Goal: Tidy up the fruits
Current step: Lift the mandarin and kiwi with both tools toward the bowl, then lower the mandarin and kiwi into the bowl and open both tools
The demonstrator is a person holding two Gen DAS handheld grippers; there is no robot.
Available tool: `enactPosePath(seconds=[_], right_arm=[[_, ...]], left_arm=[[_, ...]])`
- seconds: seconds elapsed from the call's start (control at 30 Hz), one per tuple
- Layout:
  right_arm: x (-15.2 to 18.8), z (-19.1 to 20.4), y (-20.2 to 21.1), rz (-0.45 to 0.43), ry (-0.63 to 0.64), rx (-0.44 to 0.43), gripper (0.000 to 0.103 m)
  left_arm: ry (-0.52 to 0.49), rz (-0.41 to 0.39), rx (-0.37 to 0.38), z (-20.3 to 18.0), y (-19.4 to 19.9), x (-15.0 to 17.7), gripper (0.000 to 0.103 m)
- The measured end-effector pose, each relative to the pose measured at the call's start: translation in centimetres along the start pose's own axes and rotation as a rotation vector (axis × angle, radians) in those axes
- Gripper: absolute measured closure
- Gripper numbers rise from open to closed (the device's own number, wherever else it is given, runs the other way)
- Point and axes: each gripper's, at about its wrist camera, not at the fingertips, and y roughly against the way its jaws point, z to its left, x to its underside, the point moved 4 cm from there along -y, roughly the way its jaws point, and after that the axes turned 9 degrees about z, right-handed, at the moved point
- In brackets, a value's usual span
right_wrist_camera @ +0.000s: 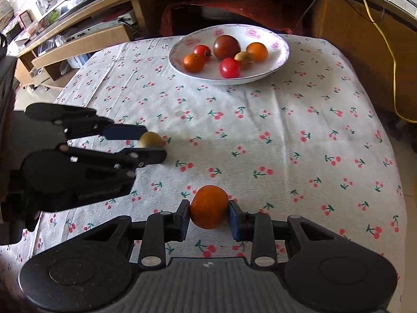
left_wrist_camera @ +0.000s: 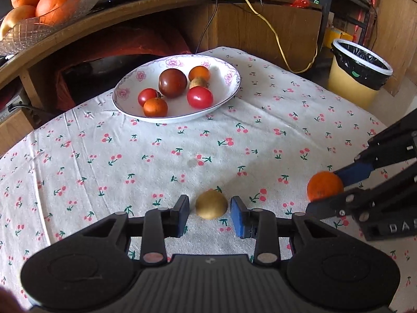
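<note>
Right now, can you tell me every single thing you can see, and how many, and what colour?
plate: 1, white with pink flowers, far side of the table
fruits in the plate: 6, two red, two orange, one dark red-brown, one small yellow-brown
loose orange fruit: 1, orange, between the right gripper's fingers
loose yellow-brown fruit: 1, between the left gripper's fingers
tablecloth: 1, white with red cherries
glass bowl: 1, clear, on the wooden shelf, oranges in it
bin: 1, yellow, black liner, beside the table
yellow cable: 1, hanging from the shelf
left gripper: 1, black with blue pads, open
right gripper: 1, black with blue pads, shut on the orange fruit
</note>
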Motion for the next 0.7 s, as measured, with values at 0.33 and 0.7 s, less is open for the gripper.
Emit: enactPosePath(seconds=[0.33, 0.7], right_arm=[[-1.5, 0.0, 0.2, -0.024, 0.011, 0.016, 0.077], [-8.7, -0.9, 1.0, -0.154, 0.003, 0.049, 0.077]], left_arm=[[0.005, -0.003, 0.018, 0.0, 0.9, -0.4, 0.068], [0.060, -0.094, -0.020, 3.0, 2.0, -5.5, 0.068]])
